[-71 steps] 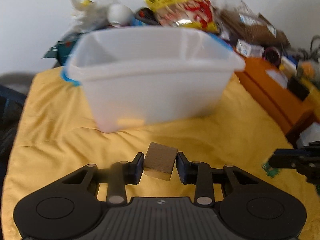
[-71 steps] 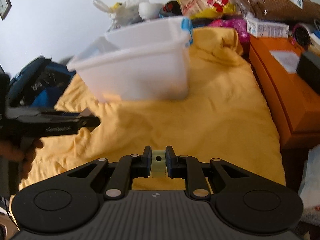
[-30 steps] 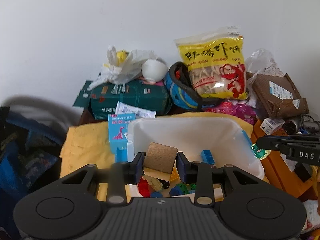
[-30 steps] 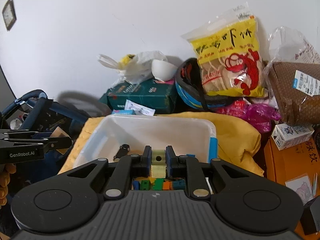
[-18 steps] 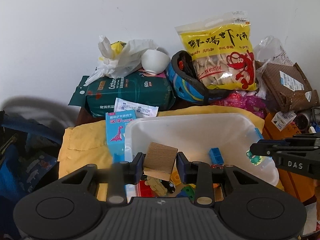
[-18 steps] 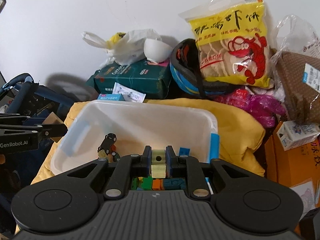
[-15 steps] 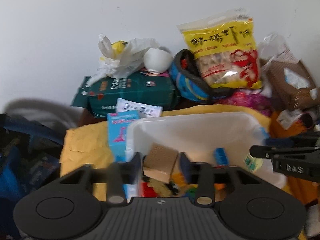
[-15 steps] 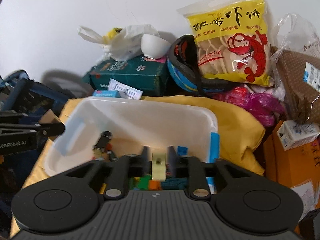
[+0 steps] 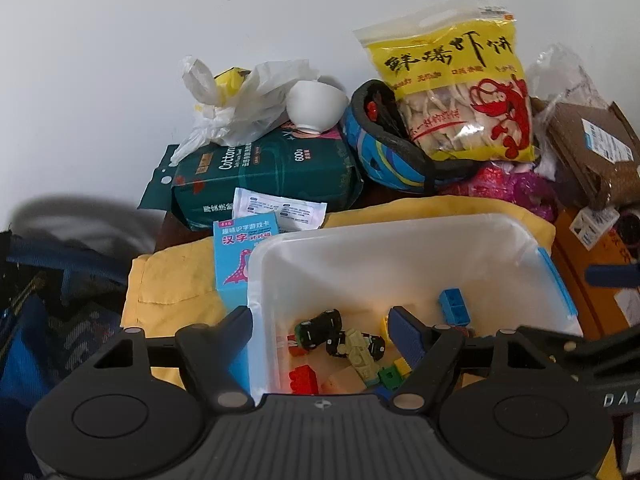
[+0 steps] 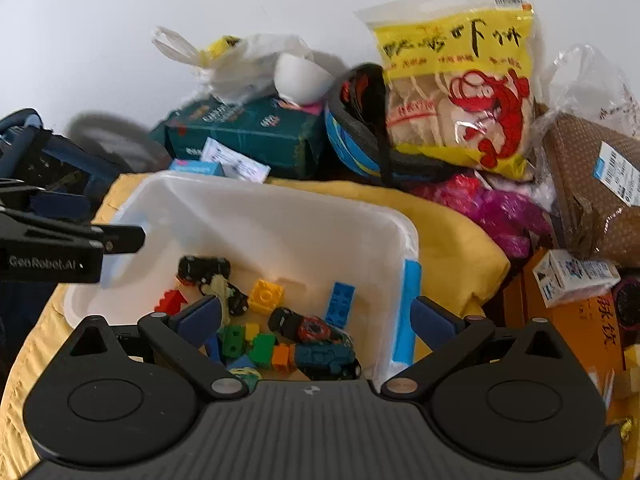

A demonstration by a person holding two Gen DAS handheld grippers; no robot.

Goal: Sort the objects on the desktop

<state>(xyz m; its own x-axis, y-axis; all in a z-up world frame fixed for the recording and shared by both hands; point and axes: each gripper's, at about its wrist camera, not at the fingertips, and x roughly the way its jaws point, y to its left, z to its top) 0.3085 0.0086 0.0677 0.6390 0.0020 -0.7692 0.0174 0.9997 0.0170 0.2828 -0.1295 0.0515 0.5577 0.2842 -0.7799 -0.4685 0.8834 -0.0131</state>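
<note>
A white plastic bin (image 9: 400,240) (image 10: 280,216) sits on a yellow cloth and holds several toy bricks and toy cars. My left gripper (image 9: 320,322) is open and empty above the bin's near left corner. The wooden block (image 9: 344,380) lies in the bin below it, beside a red brick (image 9: 303,378) and a black toy car (image 9: 320,327). My right gripper (image 10: 316,316) is open and empty above the bin's near right part. The pale green piece it held is not told apart among the toys. The left gripper's tip (image 10: 116,239) shows at the left of the right wrist view.
Behind the bin lie a green cotton-pad pack (image 9: 264,178), a blue card box (image 9: 240,256), a white bowl (image 9: 316,106), a blue helmet (image 9: 384,156) and a yellow snack bag (image 9: 456,92). An orange box (image 10: 580,320) stands at the right. A dark bag (image 9: 36,304) is at the left.
Both grippers have opened over the bin. The wooden block dropped from the left gripper into the bin and the pale green piece left the right gripper.
</note>
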